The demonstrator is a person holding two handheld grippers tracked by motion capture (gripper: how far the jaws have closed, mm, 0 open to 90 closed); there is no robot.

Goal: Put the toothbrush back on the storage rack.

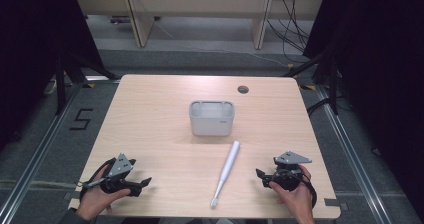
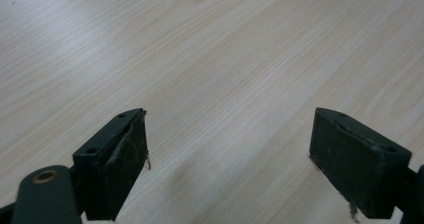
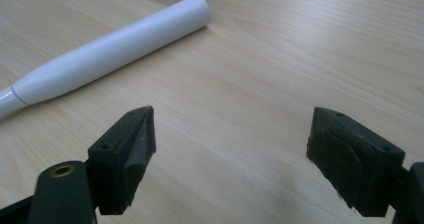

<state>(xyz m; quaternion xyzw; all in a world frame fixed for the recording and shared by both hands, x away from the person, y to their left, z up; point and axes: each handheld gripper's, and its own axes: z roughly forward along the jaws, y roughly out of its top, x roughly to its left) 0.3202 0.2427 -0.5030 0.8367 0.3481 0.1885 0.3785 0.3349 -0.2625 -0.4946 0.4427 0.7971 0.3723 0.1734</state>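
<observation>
The white toothbrush lay pointing toward one o'clock, at nine o'clock from the nearer right gripper; both grippers' jaws stood spread and empty, the left gripper farther off.

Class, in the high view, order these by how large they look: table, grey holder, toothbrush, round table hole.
1. Table
2. Holder
3. Toothbrush, longer than the holder but much thinner, so these two are close
4. Hole

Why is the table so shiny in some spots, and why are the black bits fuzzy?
In the left gripper view, pale glare washes the table at the upper left, and the black fingers look soft because they sit so close to the camera. In the right gripper view, the white toothbrush shows a bright sheen and a faint shadow. In the high view, the tabletop is evenly lit while the room's sides are dark.
</observation>
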